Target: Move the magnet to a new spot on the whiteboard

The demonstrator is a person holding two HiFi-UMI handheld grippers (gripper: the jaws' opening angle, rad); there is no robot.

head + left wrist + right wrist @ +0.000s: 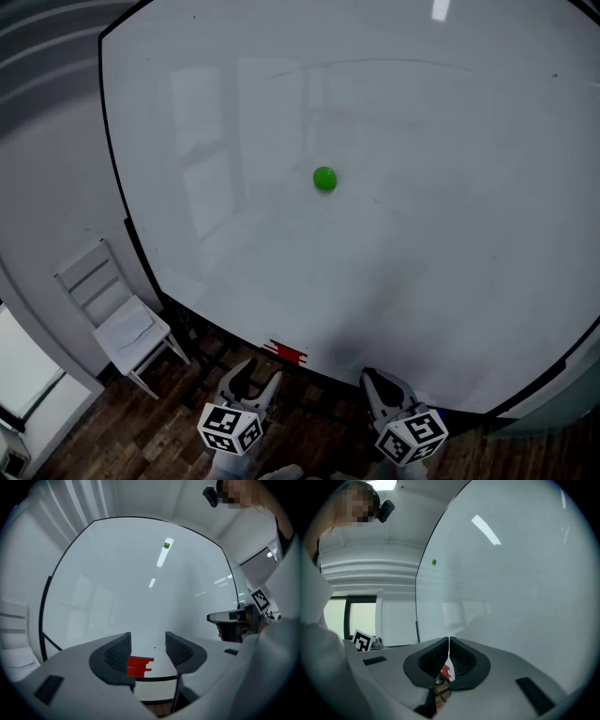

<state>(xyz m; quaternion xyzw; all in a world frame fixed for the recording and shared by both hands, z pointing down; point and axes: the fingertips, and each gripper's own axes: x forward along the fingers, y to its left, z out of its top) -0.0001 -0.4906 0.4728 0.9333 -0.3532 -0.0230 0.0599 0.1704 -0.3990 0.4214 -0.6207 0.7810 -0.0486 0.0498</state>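
Jaws: left gripper [255,382] spread, nothing between; right gripper [384,385] pressed together, empty. Both hang below the whiteboard [450,244] bottom edge. One green magnet [324,178] near board centre, well apart from both. One red mark [285,352] at bottom edge. One white chair [114,314] left of board.

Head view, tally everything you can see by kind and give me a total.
Large white whiteboard: 1
Round green magnet: 1
Red jagged patch at the whiteboard's bottom edge: 1
White slatted chair: 1
Handheld grippers: 2, left gripper and right gripper
Total: 6
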